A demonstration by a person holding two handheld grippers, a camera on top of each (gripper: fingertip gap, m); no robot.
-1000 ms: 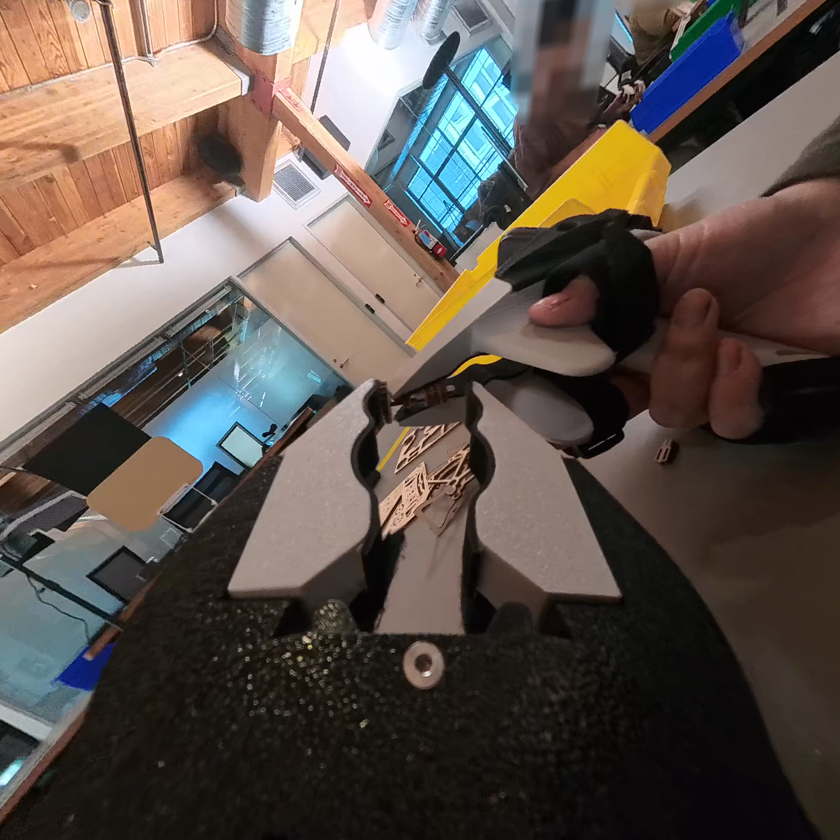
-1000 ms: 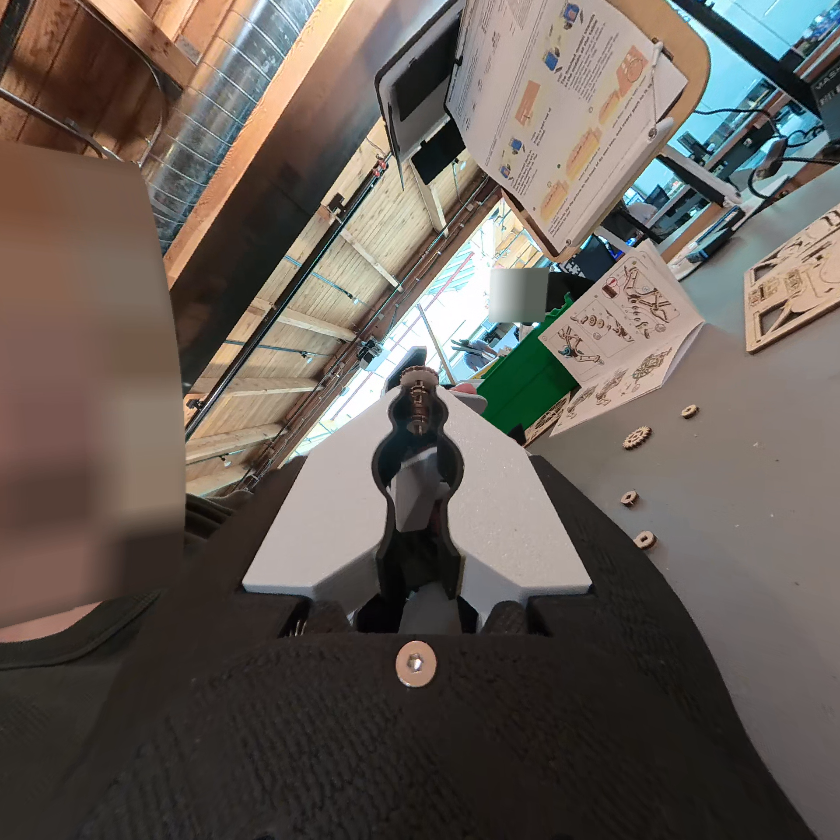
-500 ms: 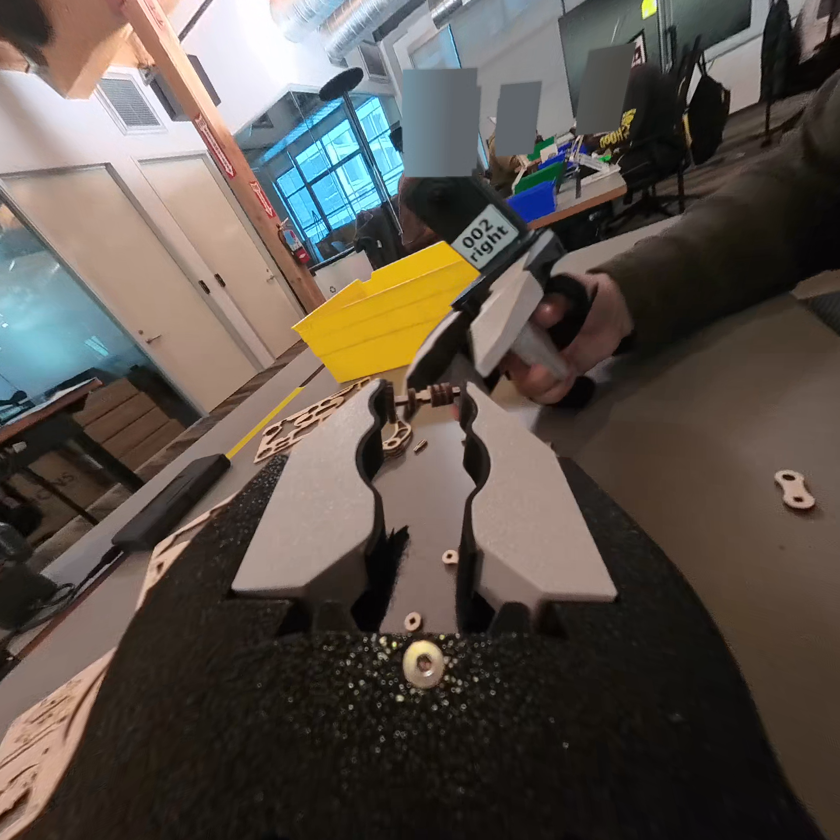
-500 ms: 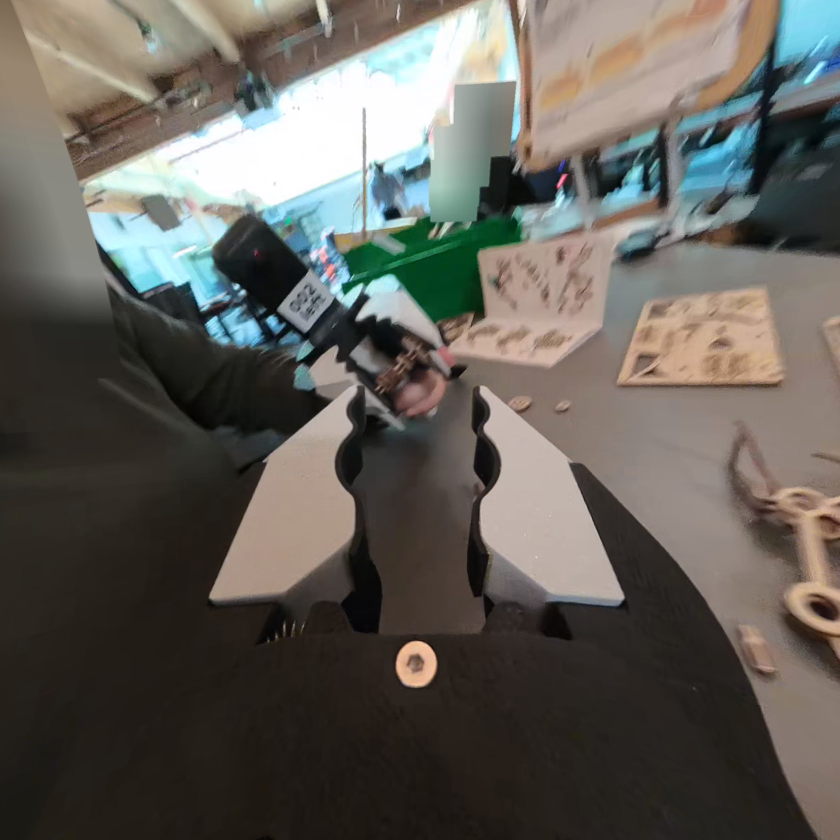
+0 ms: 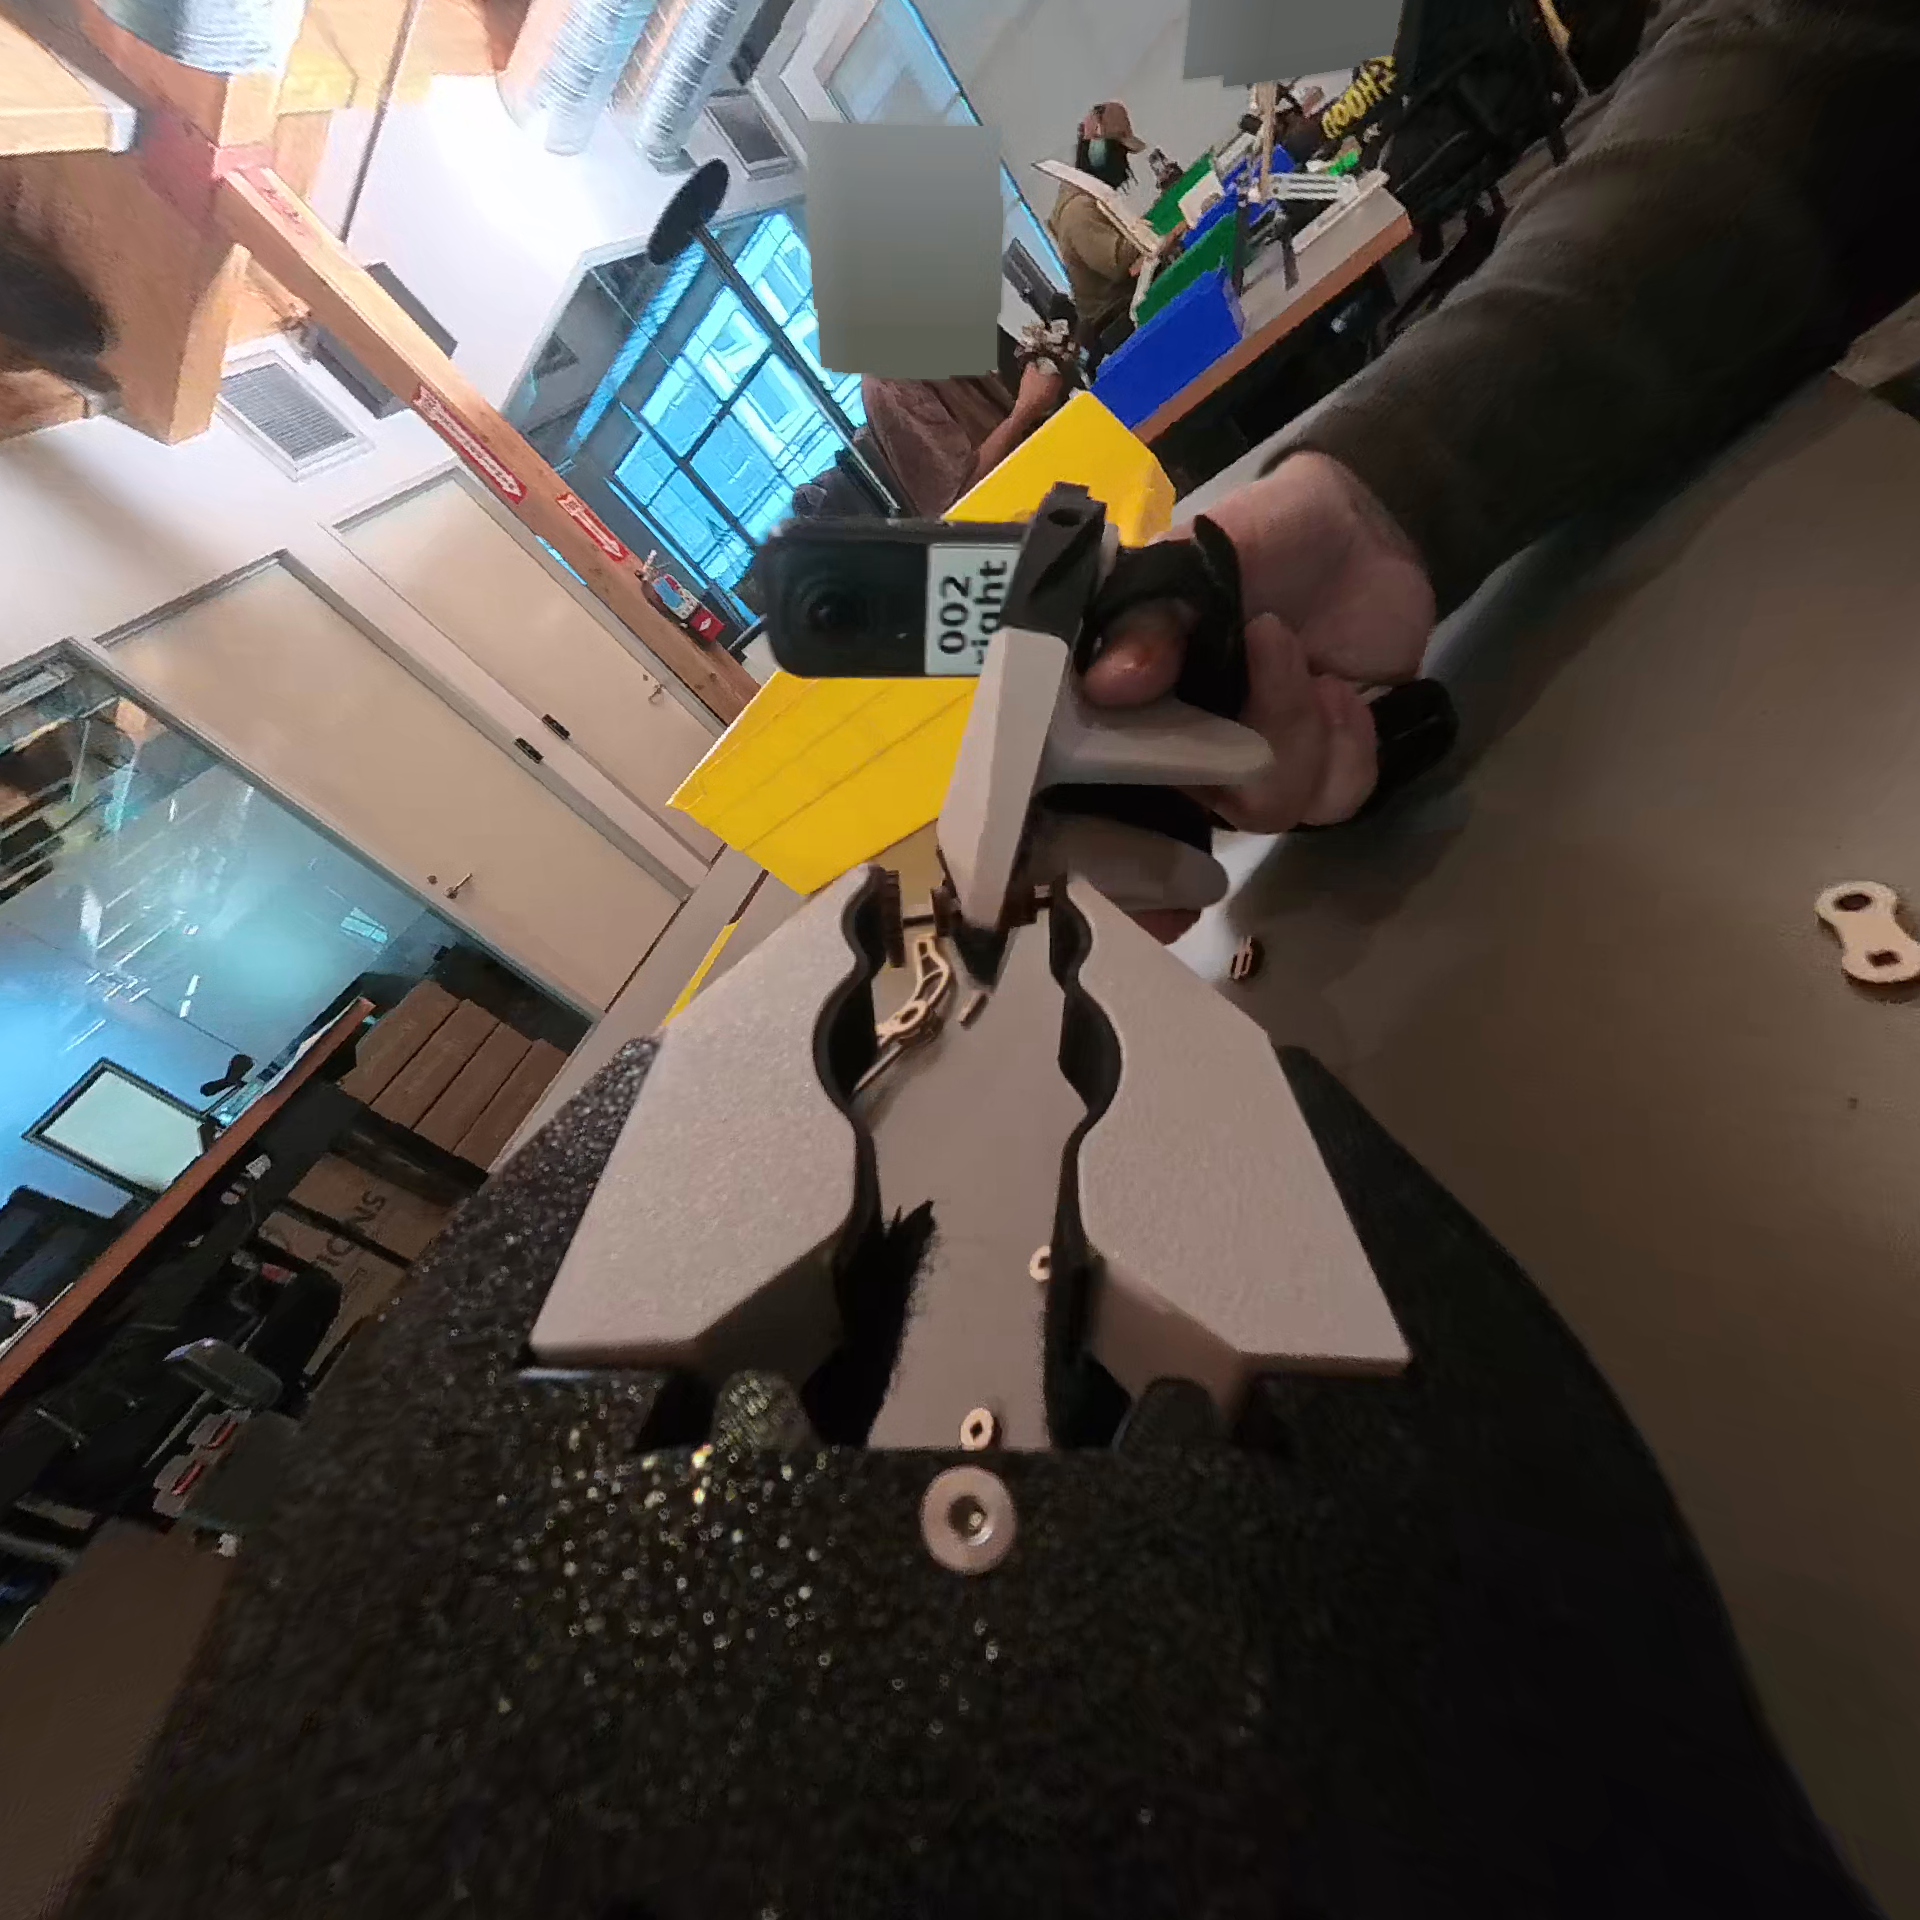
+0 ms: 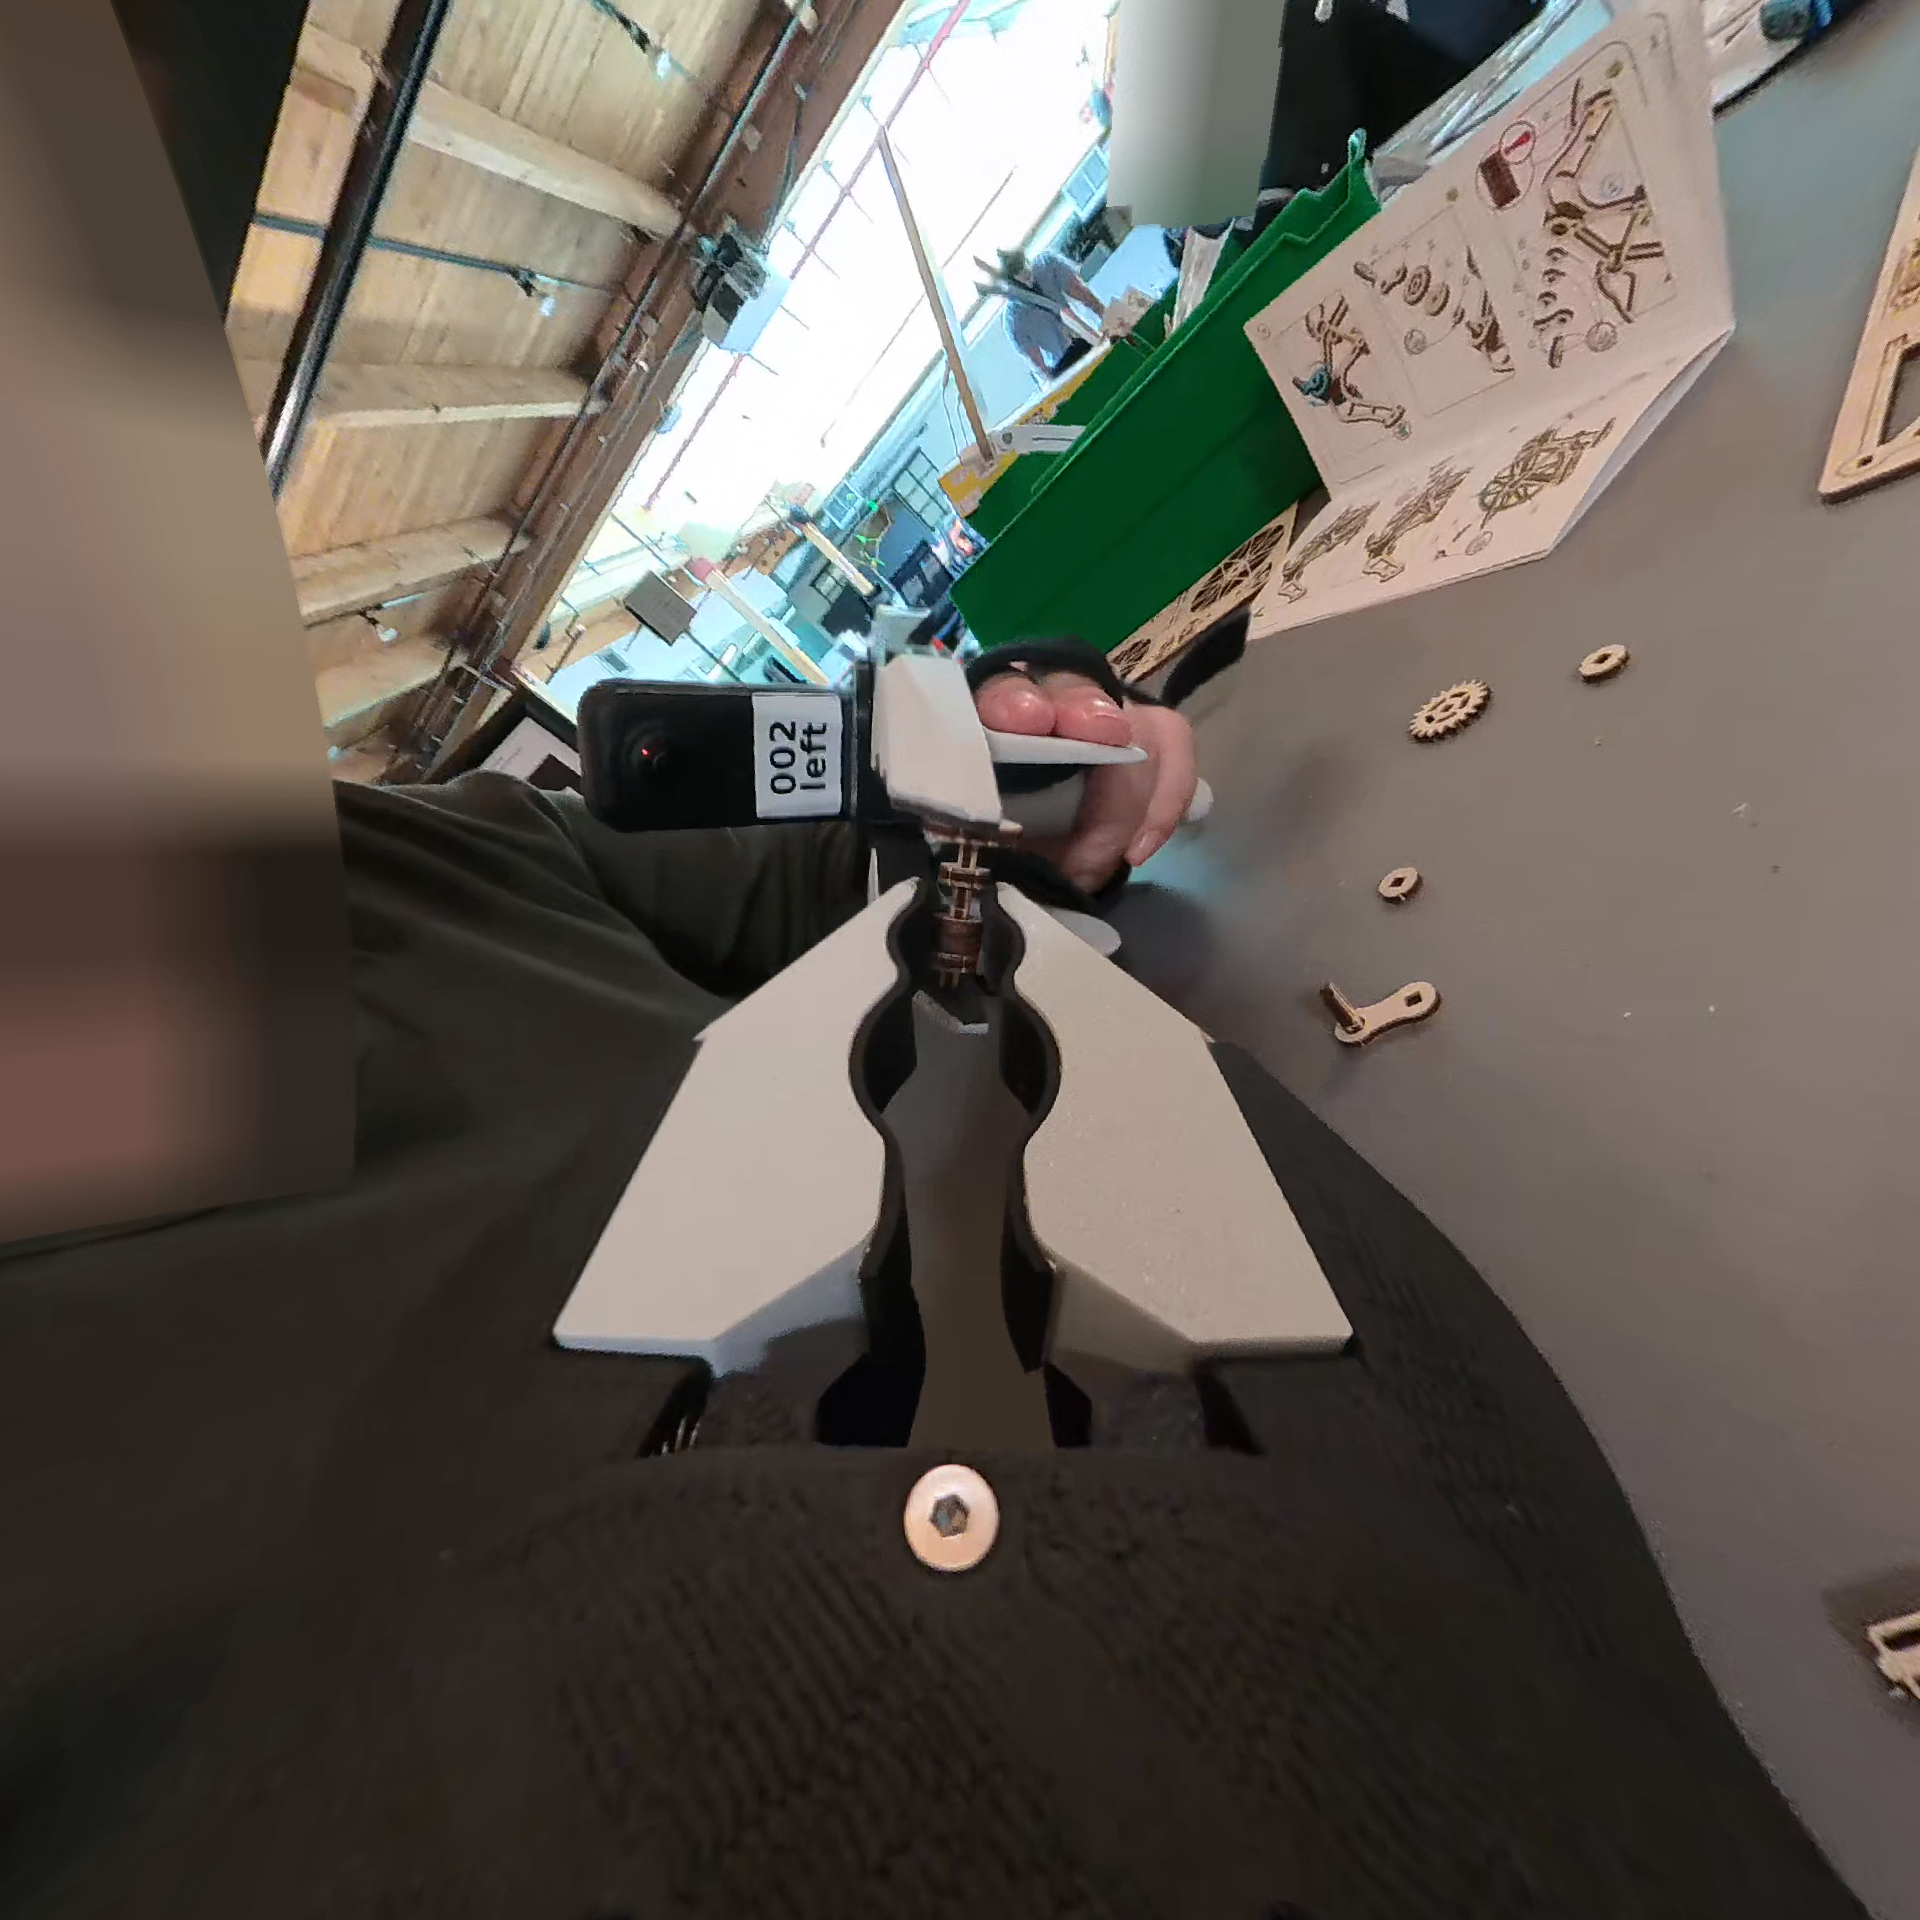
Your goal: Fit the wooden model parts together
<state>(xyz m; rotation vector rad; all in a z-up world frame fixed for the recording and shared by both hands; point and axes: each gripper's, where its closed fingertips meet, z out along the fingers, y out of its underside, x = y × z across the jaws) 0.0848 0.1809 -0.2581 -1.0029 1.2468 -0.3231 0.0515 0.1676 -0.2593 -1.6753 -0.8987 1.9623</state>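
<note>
A small wooden axle with stacked discs [image 6: 958, 925] is held in the air between both grippers. My left gripper [image 5: 971, 909] grips it endwise, with the axle [image 5: 940, 902] spanning the gap between its tips. My right gripper [image 6: 961, 914] is closed round the disc stack. In the left wrist view the right gripper [image 5: 987, 925] comes down from above onto the axle. In the right wrist view the left gripper [image 6: 966, 826] holds the axle's far end. The axle's contact points are partly hidden by the fingers.
On the grey table lie a yellow bin [image 5: 862, 769], a flat wooden link [image 5: 1870, 940], a green bin [image 6: 1143, 520], an open instruction booklet [image 6: 1486, 343], a gear [image 6: 1449, 710], a crank piece [image 6: 1387, 1008] and small washers [image 6: 1400, 884]. Less than 4 cm separates the two grippers' tips.
Half a second ago my right gripper was open and away from the axle; now it is closed on it again. Both grippers have tilted. The left kept hold of the axle.
</note>
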